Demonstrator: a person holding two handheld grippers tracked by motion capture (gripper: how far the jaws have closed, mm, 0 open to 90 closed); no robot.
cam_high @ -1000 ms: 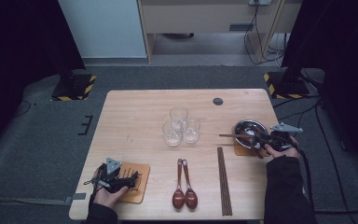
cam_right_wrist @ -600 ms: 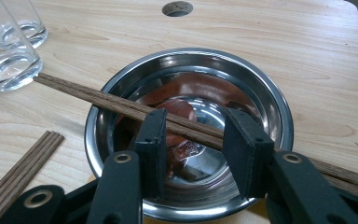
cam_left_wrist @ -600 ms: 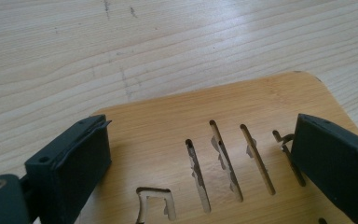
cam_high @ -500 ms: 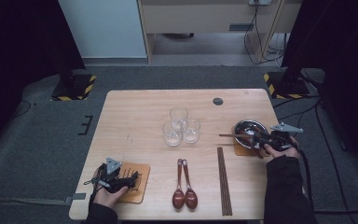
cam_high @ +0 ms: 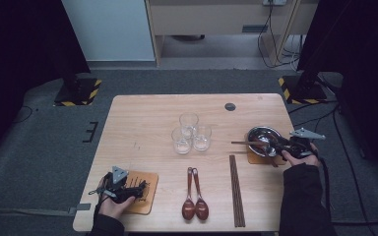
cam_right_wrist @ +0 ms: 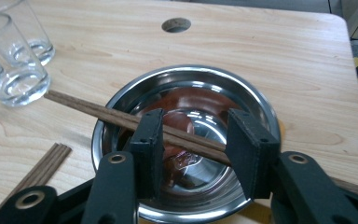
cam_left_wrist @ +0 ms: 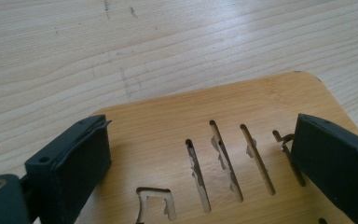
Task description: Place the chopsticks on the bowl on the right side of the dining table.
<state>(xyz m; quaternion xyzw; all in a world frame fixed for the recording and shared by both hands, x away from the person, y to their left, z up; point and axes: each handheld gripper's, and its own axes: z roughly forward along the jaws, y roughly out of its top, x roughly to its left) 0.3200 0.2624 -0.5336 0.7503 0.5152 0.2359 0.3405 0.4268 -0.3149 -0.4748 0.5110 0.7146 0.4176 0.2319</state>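
Note:
A steel bowl (cam_high: 265,133) (cam_right_wrist: 186,74) sits on a wooden coaster (cam_high: 256,158) at the table's right. A pair of dark chopsticks (cam_high: 243,143) (cam_right_wrist: 88,111) lies across the bowl's rim. My right gripper (cam_high: 274,147) (cam_right_wrist: 193,128) reaches over the bowl. Its jaws have just been opening, and the chopsticks run between them with a gap beside the pads. At the front left, my left gripper (cam_high: 135,189) (cam_left_wrist: 200,135) stands open just above a slotted wooden coaster (cam_high: 150,183) (cam_left_wrist: 223,107), with nothing between its jaws.
Three glasses (cam_high: 189,132) (cam_right_wrist: 14,70) stand together mid-table. Two brown spoons (cam_high: 194,196) lie near the front edge, and more chopsticks (cam_high: 236,196) (cam_right_wrist: 37,172) lie beside them. A round hole (cam_high: 230,106) (cam_right_wrist: 176,24) marks the far side of the table.

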